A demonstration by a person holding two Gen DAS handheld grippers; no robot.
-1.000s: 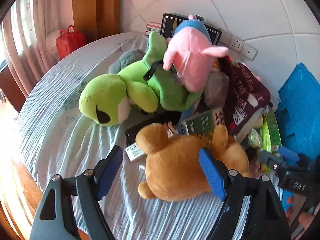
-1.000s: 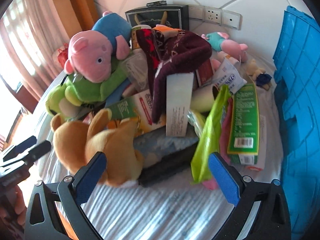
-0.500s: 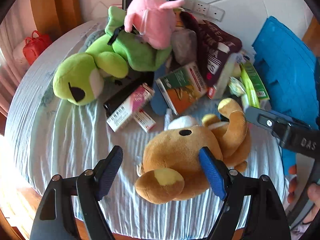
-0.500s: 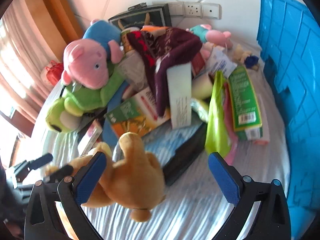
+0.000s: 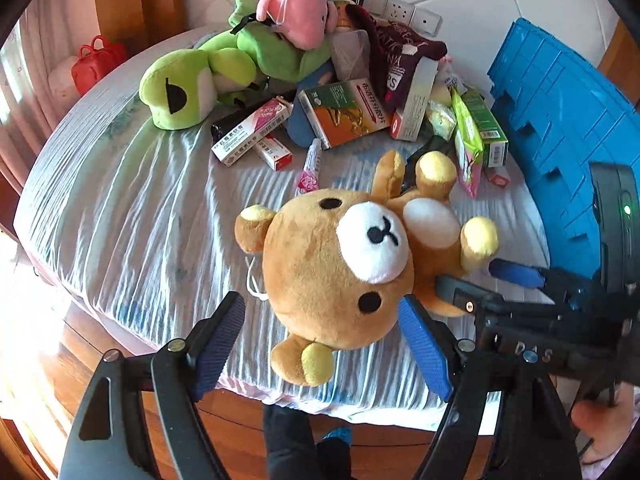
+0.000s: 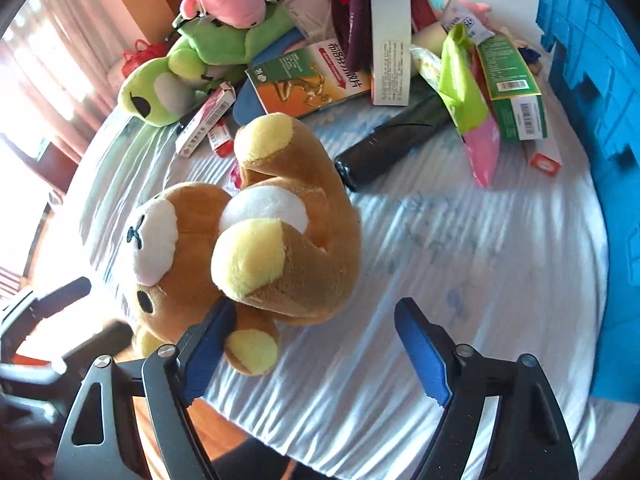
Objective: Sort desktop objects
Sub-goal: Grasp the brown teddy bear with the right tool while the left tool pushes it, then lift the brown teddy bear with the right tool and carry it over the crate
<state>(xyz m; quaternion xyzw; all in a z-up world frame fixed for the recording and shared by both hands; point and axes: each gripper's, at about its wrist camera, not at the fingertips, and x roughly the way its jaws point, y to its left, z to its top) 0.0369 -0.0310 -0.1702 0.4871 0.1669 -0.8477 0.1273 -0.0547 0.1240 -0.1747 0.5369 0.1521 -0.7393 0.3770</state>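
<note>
A brown plush bear lies face up near the front edge of the round table with its pale striped cloth. It sits between the wide-open jaws of my left gripper, head toward me. In the right wrist view the bear lies left of centre, against the left finger of my open right gripper. The right gripper also shows in the left wrist view, beside the bear's feet. Behind lie a green frog plush, a pink pig plush, medicine boxes and a dark red cloth.
A blue plastic crate stands at the table's right side. A black cylinder lies beside green packets. A red bag sits at the far left by the curtain. The wooden floor shows below the table's front edge.
The bear has been pulled out of the pile toward the front edge and rolled face up. Both grippers drew back and higher, and stayed open.
</note>
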